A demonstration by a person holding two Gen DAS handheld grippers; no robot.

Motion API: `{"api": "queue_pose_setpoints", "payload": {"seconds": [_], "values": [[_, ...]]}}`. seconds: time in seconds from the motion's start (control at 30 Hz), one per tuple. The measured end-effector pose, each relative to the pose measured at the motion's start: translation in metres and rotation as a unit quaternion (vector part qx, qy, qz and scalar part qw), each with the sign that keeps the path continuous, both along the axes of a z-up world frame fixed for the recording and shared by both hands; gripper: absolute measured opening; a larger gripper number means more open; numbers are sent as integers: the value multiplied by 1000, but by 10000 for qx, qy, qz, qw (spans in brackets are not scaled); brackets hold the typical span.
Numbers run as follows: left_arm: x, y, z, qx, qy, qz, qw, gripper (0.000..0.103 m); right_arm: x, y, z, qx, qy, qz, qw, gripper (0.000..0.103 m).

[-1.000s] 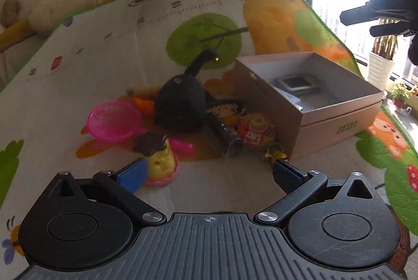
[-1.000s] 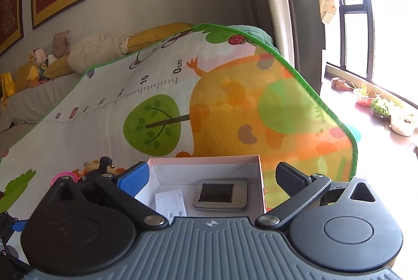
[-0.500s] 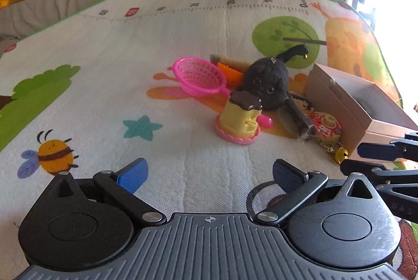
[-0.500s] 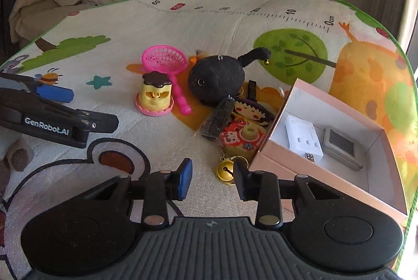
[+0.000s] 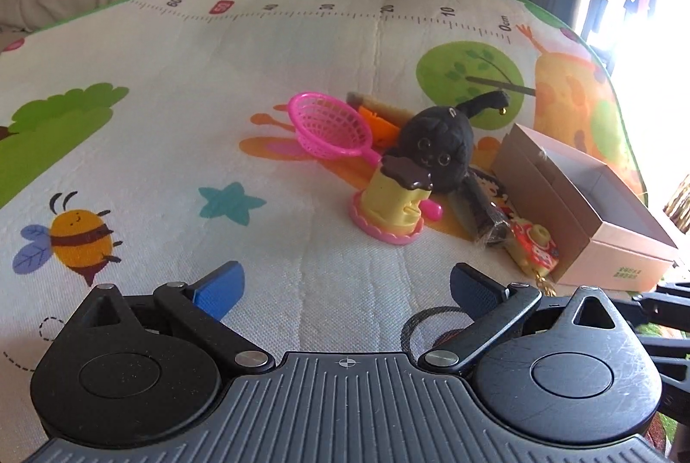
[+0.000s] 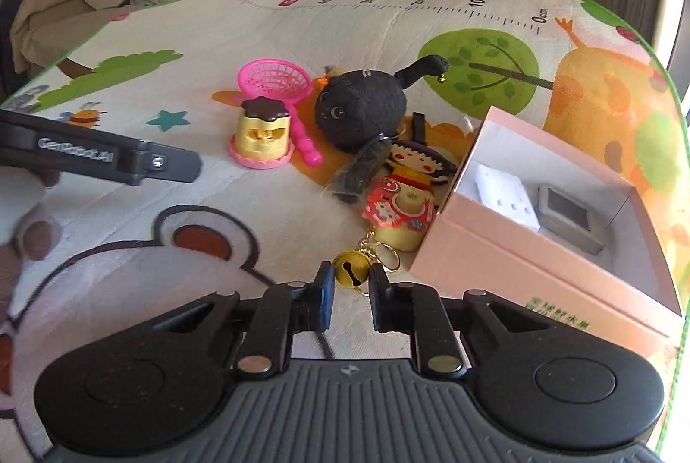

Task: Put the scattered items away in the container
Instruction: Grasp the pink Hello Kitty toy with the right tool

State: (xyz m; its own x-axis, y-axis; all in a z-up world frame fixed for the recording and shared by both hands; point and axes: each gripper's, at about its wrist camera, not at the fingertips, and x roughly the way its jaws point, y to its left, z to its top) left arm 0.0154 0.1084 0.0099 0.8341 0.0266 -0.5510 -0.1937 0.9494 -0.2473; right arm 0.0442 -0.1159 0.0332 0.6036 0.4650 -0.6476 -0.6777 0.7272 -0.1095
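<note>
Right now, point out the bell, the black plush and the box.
bell (image 6: pixel 352 273), right wrist view, its brass front.
black plush (image 6: pixel 360 109), right wrist view, its body.
box (image 6: pixel 509 260), right wrist view, its near outer wall.

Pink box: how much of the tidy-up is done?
Early. The pink box holds only a white block and a grey tin. In hand: the right gripper brackets the gold bell, jaws narrowed but not clamped. Left gripper is open and idle. Still on the mat: black plush, pink strainer, pudding toy, doll keychain.
</note>
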Motion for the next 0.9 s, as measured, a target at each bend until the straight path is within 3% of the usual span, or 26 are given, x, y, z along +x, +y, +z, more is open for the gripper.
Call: {"api": "queue_pose_setpoints", "payload": {"seconds": [0.07, 0.17, 0.27, 0.37, 0.47, 0.67, 0.9], "values": [[0, -1, 0, 28, 6, 6, 10000, 103, -14, -7, 6, 279, 371, 364, 9983, 16], [-1, -2, 0, 72, -1, 27, 10000, 103, -35, -13, 16, 800, 950, 1193, 9851, 18], [-2, -1, 1, 69, -19, 77, 9999, 103, -50, -18, 24, 1021, 813, 1485, 9803, 41], [-2, 0, 1, 26, -25, 91, 10000, 103, -49, -22, 25, 810, 335, 1323, 9873, 53], [-1, 1, 0, -18, -2, 77, 10000, 103, -28, -24, 18, 582, 116, 819, 9949, 69], [-1, 3, -1, -49, 22, 75, 10000, 103, 26, -22, 2, 924, 659, -140, 9934, 69], [-1, 2, -1, -26, 32, 70, 10000, 103, 39, -9, -9, 577, 461, -285, 9969, 64]]}}
